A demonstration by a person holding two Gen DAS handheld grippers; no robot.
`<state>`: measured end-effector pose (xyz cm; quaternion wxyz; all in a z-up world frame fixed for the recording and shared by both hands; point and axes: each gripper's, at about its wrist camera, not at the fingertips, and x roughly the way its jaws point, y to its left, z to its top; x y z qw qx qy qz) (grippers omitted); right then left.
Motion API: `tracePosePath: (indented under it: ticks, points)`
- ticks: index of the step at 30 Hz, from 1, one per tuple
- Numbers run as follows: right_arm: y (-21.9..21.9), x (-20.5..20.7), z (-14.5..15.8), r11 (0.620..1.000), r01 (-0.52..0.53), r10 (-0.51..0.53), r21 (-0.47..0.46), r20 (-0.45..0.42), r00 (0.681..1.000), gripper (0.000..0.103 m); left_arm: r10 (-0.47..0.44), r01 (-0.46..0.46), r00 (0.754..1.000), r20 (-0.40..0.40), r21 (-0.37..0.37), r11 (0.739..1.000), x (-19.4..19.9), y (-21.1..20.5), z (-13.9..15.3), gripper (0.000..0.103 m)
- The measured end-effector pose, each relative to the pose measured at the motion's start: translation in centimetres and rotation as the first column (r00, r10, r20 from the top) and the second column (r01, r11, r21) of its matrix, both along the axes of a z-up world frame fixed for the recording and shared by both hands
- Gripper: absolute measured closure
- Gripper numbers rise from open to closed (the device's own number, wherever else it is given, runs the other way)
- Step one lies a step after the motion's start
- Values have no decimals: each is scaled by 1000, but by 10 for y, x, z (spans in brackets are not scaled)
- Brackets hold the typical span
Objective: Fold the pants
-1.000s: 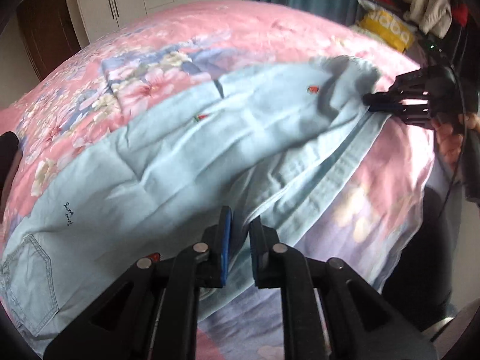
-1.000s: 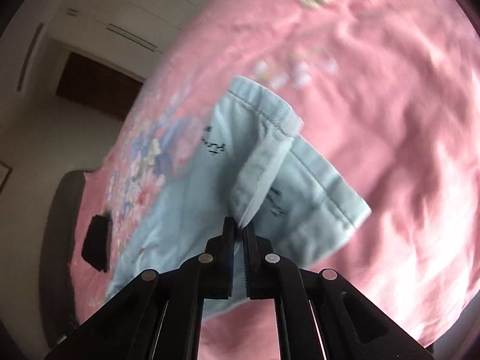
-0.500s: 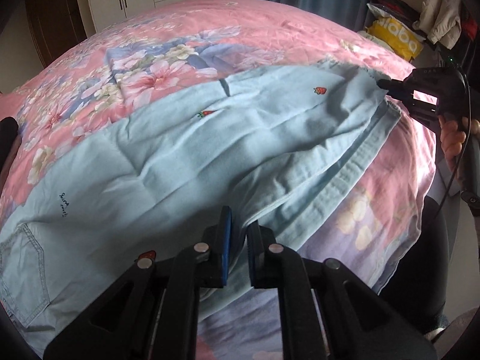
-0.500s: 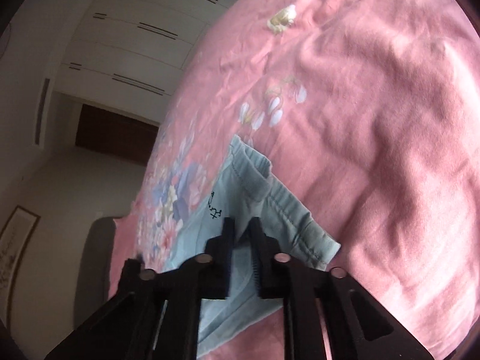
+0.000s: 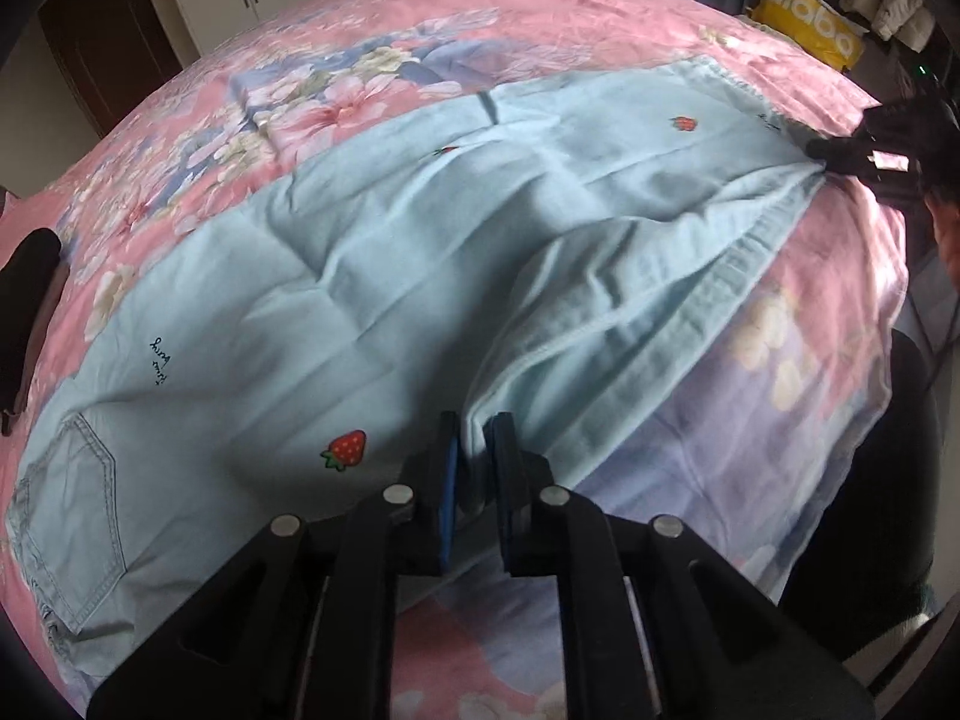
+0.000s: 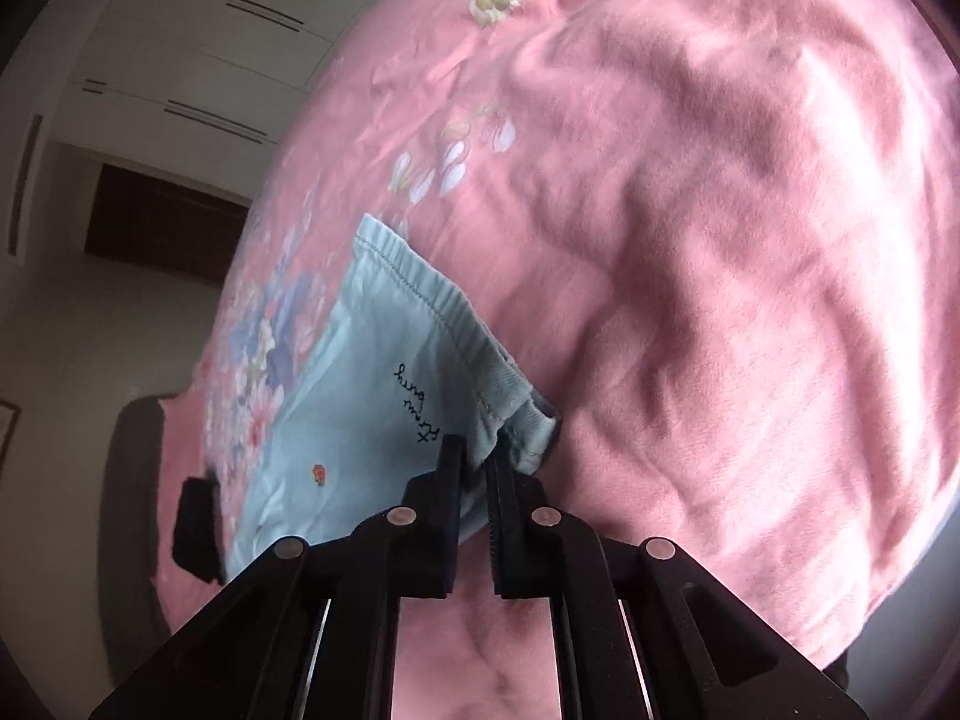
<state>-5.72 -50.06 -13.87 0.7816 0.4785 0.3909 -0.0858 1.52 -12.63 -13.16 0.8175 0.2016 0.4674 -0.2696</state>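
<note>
The pink floral bed (image 5: 540, 18) carries my light-blue pants (image 5: 372, 276), spread from seven to two o'clock. My left gripper (image 5: 474, 450) clamps the near seam, my right gripper (image 6: 474, 462) the hem. I should keep even tension, aligning the edges.

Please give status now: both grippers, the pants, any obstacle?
Left gripper shut on light blue strawberry-print pants. Right gripper shut on their hem. Pants lie on pink floral bedcover. Nothing blocking.

Both wrist views look steeply down, close over the same pants (image 5: 420, 276).
</note>
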Motion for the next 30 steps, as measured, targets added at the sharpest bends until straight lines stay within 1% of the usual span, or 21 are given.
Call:
tracePosePath:
  ticks: [1, 2, 3, 4, 5, 6, 7, 8, 10, 12, 14, 16, 18, 19, 21, 22, 24, 25, 26, 28, 30]
  points:
    - [-1, -1, 10, 998, 2, -3, -61, -10, 1000, 97, -9, 9, 1000, 0, -12, 1000, -2, 1, 5, 88]
    - [0, -2, 21, 991, 6, -7, -136, -12, 1000, 90, -15, 15, 1000, 5, -27, 1000, -6, 4, 11, 83]
    - [3, -3, 33, 977, 12, -15, -214, -14, 1000, 86, -21, 21, 1000, 9, -49, 999, -10, 7, 18, 78]
    - [8, -3, 43, 962, 8, -10, -271, -5, 1000, 83, -26, 26, 1000, 9, -69, 997, -13, 10, 24, 67]
    - [14, -2, 51, 954, -19, 25, -300, 17, 1000, 83, -25, 27, 1000, 17, -95, 995, -17, 15, 31, 56]
    - [22, 0, 54, 950, -51, 66, -308, 36, 997, 83, -16, 20, 999, 34, -110, 994, -21, 21, 37, 52]
    - [33, 5, 58, 944, -97, 117, -315, 47, 992, 83, -5, 10, 999, 43, -116, 993, -23, 25, 41, 49]
    - [44, 11, 59, 935, -160, 184, -317, 48, 982, 83, 18, -11, 998, 55, -130, 991, -24, 33, 46, 50]
    - [81, 32, 59, 899, -307, 338, -311, 48, 940, 83, 53, -42, 996, 70, -140, 989, -22, 43, 52, 50]
    - [124, 53, 61, 828, -444, 485, -343, 39, 874, 83, 134, -122, 987, 84, -133, 984, -11, 59, 55, 50]
    - [163, 67, 58, 758, -547, 589, -356, 11, 808, 83, 231, -217, 970, 77, -163, 963, -2, 81, 58, 51]
    - [197, 66, 55, 680, -639, 691, -360, 24, 723, 83, 305, -287, 951, 55, -215, 934, -1, 105, 61, 50]
    - [222, 59, 55, 608, -698, 765, -379, 43, 643, 83, 414, -395, 910, 24, -254, 883, -1, 138, 63, 50]
    - [234, 58, 52, 578, -726, 792, -373, 41, 609, 83, 473, -455, 881, 4, -269, 849, -2, 155, 63, 51]
    - [249, 57, 46, 539, -764, 820, -355, 10, 573, 83, 591, -579, 804, -73, -327, 747, -8, 202, 61, 51]
    - [254, 57, 44, 529, -773, 825, -349, -1, 565, 83, 633, -626, 766, -111, -352, 696, -12, 222, 61, 51]
    - [257, 55, 41, 523, -787, 832, -328, -5, 555, 83, 722, -720, 669, -177, -395, 571, -22, 268, 58, 51]
    - [257, 55, 40, 527, -789, 832, -316, 4, 554, 83, 746, -742, 638, -191, -410, 530, -26, 282, 57, 51]
    - [257, 54, 37, 525, -793, 835, -308, 9, 550, 83, 779, -775, 589, -214, -421, 470, -32, 304, 55, 51]
    - [260, 53, 35, 520, -796, 838, -309, 4, 545, 83, 806, -812, 529, -265, -434, 391, -40, 328, 51, 51]
    - [263, 53, 34, 516, -797, 840, -313, 5, 542, 83, 799, -825, 501, -332, -464, 324, -43, 342, 46, 51]
